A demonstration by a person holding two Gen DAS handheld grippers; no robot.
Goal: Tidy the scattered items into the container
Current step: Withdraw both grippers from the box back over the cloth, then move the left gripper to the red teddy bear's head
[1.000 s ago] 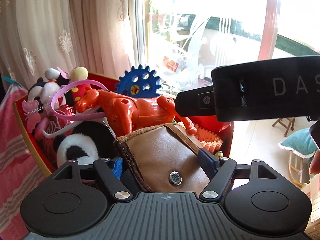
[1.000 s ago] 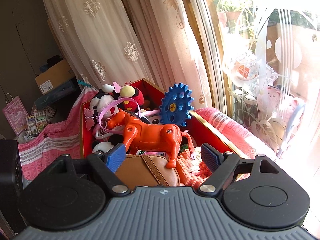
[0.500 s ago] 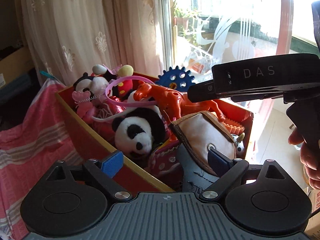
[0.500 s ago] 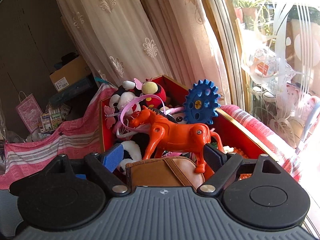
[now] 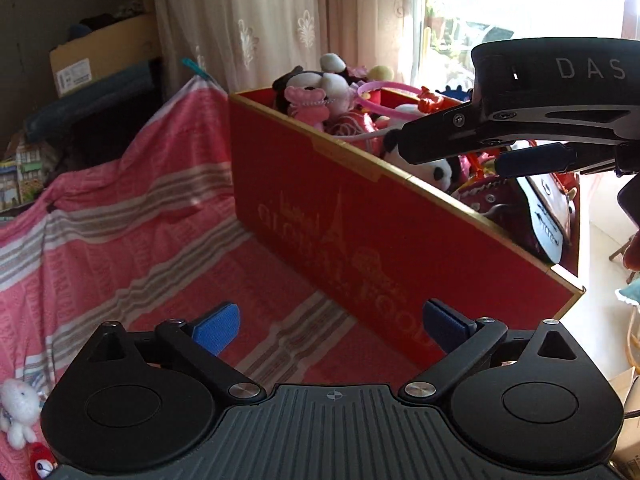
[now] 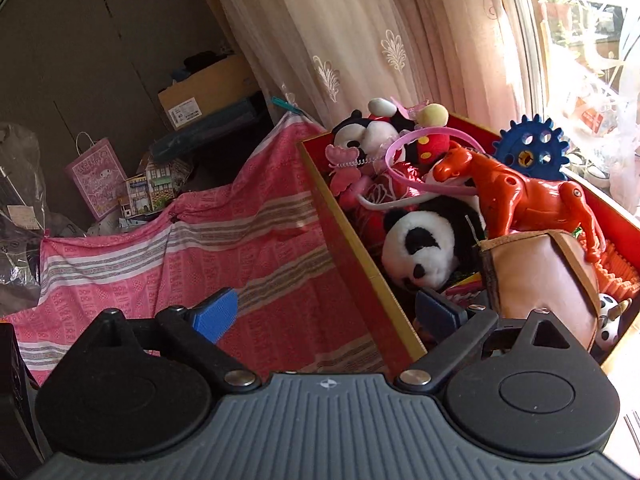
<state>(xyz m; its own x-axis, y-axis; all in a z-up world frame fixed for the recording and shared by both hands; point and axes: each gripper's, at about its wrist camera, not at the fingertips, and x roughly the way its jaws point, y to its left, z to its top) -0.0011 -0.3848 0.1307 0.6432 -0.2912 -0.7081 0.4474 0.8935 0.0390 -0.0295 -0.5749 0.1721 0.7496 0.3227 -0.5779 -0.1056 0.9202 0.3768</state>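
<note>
A red cardboard box (image 5: 360,220) stands on the pink cloth, packed with toys. Among them are a panda plush (image 6: 420,248), an orange plastic horse (image 6: 528,196), a brown boot (image 6: 536,276), a blue gear (image 6: 530,152) and a pink headband (image 6: 420,140). My left gripper (image 5: 330,326) hovers in front of the box's long side, jaws opening, with nothing between them. My right gripper (image 6: 327,315) straddles the box's near rim (image 6: 348,232), jaws also opening and holding nothing. In the left wrist view it reaches over the box, one blue pad (image 5: 532,162) showing.
A pink striped cloth (image 6: 200,256) covers the surface left of the box. A small white plush (image 5: 16,412) lies at the lower left. Behind are a cardboard carton (image 6: 208,88), a pink paper bag (image 6: 98,176), lace curtains (image 6: 360,40) and a bright window.
The brown boot, between the left fingers a second ago, now rests in the box. Both grippers drew back and leftward from over the toys, and their jaws widened.
</note>
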